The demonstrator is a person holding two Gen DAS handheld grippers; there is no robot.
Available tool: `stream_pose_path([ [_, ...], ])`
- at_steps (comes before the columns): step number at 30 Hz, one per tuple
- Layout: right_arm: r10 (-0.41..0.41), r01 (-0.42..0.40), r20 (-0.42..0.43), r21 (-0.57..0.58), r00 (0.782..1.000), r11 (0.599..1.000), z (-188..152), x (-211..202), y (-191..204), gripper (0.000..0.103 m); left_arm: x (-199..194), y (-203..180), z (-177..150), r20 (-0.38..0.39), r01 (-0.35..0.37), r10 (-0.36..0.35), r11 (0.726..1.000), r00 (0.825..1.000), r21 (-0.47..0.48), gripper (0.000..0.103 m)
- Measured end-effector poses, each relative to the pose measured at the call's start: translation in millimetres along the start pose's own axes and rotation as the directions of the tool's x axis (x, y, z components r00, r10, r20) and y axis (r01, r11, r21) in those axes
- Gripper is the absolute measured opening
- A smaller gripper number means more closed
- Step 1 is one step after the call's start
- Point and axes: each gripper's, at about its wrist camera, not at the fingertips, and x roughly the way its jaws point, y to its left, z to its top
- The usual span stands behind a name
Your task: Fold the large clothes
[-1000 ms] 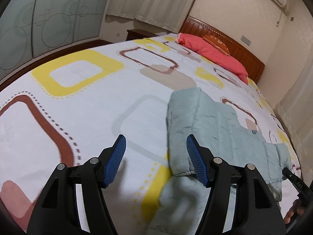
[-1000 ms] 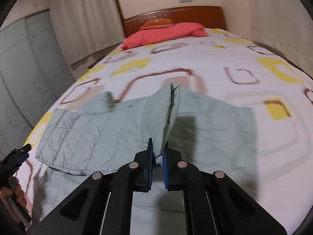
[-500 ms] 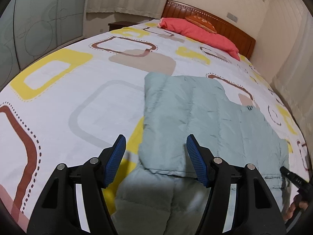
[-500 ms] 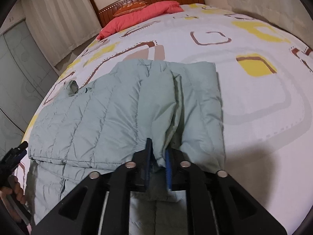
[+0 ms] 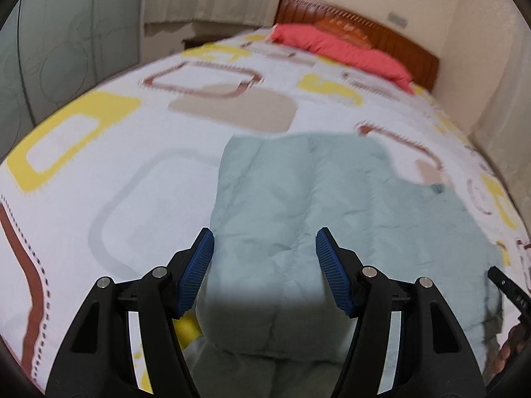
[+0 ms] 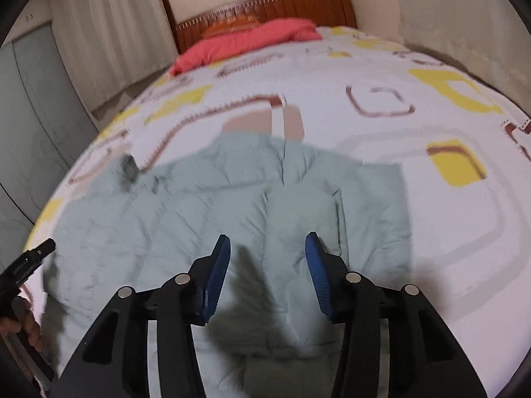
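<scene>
Jacket [image 5: 332, 205] lies flat on the bed [image 5: 99, 179], pale green, quilted, puffy. It sits toward the foot end, well apart from the red pillow [image 5: 338, 49] at the headboard [image 6: 265, 3]. One side panel looks folded in over the body; a raised fold edge shows in the right wrist view.

Left gripper [image 5: 264, 265]: jaws released, standing wide, nothing between the pads. It hangs over the near left part of the jacket, not touching that I can tell.

Right gripper [image 6: 267, 268]: jaws opening now, no cloth between them. Jacket surface lies below the gap, with the fold edge just beside the right pad.

Both views are blurred, so fine creases are hard to read.

Risks, as I judge them:
- Puffy fill may spring the folded panel back open once let go, since nothing pins it.
- Slick shell on a smooth sheet: a pull for the next fold could drag the whole jacket rather than bend it.
- A pinch here may take only the top layer and peel the fold apart.
- Near hem is partly hidden under both grippers, so a grab there is half blind.
</scene>
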Motion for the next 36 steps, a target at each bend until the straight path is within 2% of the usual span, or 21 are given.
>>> stream_pose_path([
  [1, -0.012, 0.012, -0.028, -0.001, 1.000, 1.000, -3.3, 10.7, -1.9, 0.047, 12.3, 1.2, -3.2, -0.035, -0.021, 0.021, 1.000, 0.999, 0.007, 0.064],
  [3, -0.004, 0.005, -0.047, 0.003, 0.999, 1.000, -10.1, 22.1, -6.7, 0.046, 25.8, 5.6, -9.2, -0.066, -0.007, 0.008, 1.000, 0.998, 0.004, 0.067],
  [7, -0.013, 0.013, -0.058, 0.009, 0.998, 1.000, -4.7, 10.8, -4.4, 0.046, 17.4, 9.4, -9.7, -0.054, -0.018, 0.018, 1.000, 0.998, 0.001, 0.066],
  [9, 0.004, -0.004, -0.033, 0.016, 0.999, 1.000, 1.4, -1.5, -1.2, 0.046, 1.0, 12.9, -5.6, -0.027, -0.018, 0.017, 0.999, 1.000, -0.038, 0.066],
  [11, 0.005, -0.005, 0.006, -0.004, 1.000, 1.000, 10.5, -11.1, 7.7, 0.046, -16.1, 12.7, 1.7, 0.035, -0.003, 0.005, 0.998, 0.999, -0.060, 0.066],
  [13, 0.016, -0.016, 0.023, -0.008, 1.000, 1.000, 18.2, -11.0, 14.2, 0.046, -23.0, 6.3, 12.1, 0.086, 0.012, -0.007, 0.998, 0.996, -0.057, 0.066],
  [14, 0.019, -0.019, 0.023, -0.011, 1.000, 1.000, 21.6, -8.2, 17.2, 0.046, -20.0, 2.8, 16.9, 0.087, 0.022, -0.017, 0.998, 0.996, -0.051, 0.066],
  [17, 0.010, -0.010, 0.001, -0.019, 1.000, 1.000, 26.0, 15.5, 24.1, 0.046, 7.5, -5.2, 22.4, 0.036, 0.012, -0.011, 0.999, 0.999, -0.042, 0.066],
  [20, -0.007, 0.006, -0.058, -0.021, 0.998, 1.000, 17.6, 45.9, 20.9, 0.047, 42.5, -2.2, 12.5, -0.064, -0.036, 0.034, 0.999, 0.997, -0.027, 0.067],
  [23, -0.021, 0.020, -0.042, -0.040, 0.999, 0.999, 16.5, 40.4, 24.4, 0.047, 37.1, 0.8, 11.3, -0.052, -0.033, 0.032, 0.999, 0.998, -0.014, 0.067],
  [25, -0.015, 0.014, -0.028, -0.031, 1.000, 0.999, 16.7, 25.9, 26.1, 0.047, 21.0, 4.2, 10.8, -0.043, -0.017, 0.015, 0.999, 0.999, -0.038, 0.066],
  [27, -0.012, 0.012, -0.001, -0.036, 1.000, 0.999, 9.3, 6.8, 27.1, 0.047, 1.6, 12.1, 6.1, 0.001, 0.025, -0.025, 0.997, 1.000, -0.066, 0.067],
  [28, -0.018, 0.018, 0.008, -0.044, 1.000, 0.999, 4.6, 1.5, 27.7, 0.047, -3.6, 14.0, 0.4, 0.013, 0.014, -0.014, 0.999, 1.000, -0.048, 0.067],
  [30, -0.050, 0.050, -0.009, -0.056, 0.999, 0.997, -7.0, 2.0, 25.8, 0.047, 3.7, 18.7, -9.0, -0.016, -0.021, 0.020, 0.999, 1.000, -0.039, 0.067],
  [32, -0.051, 0.048, -0.047, -0.064, 0.998, 0.997, -20.0, 17.5, 20.9, 0.048, 21.0, 24.9, -14.9, -0.069, -0.010, 0.005, 0.998, 0.998, -0.060, 0.070],
  [35, -0.039, 0.037, -0.044, -0.056, 0.998, 0.998, -18.4, 17.0, 19.6, 0.048, 16.9, 17.9, -11.2, -0.056, -0.034, 0.033, 0.999, 0.998, -0.026, 0.069],
  [36, -0.035, 0.033, -0.045, -0.046, 0.998, 0.998, -16.2, 12.6, 18.8, 0.048, 12.7, 19.3, -9.9, -0.062, -0.022, 0.020, 0.999, 0.998, -0.039, 0.069],
])
